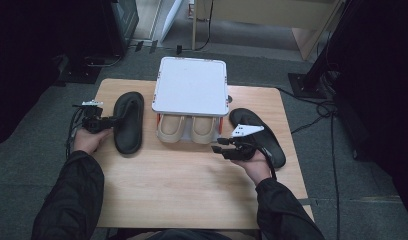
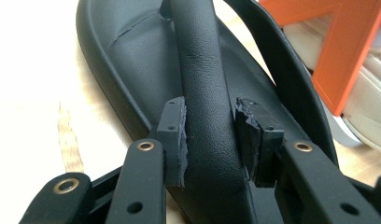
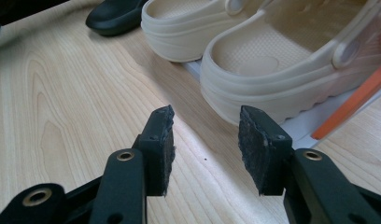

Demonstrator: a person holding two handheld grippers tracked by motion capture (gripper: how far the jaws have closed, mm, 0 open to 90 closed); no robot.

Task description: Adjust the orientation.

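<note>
A black slipper lies on the left of the wooden table. My left gripper reaches in from its left side. In the left gripper view the gripper is shut on the slipper's strap, one pad on each side. The second black slipper lies at the right. Just left of it my right gripper hovers open over bare wood. In the right gripper view its jaws hold nothing and face a pair of beige clogs.
A white rack on orange legs stands at the table's back middle, with the beige clogs on its lower shelf. Bare wood spreads across the front half of the table. Dark stands and cables lie on the grey floor around.
</note>
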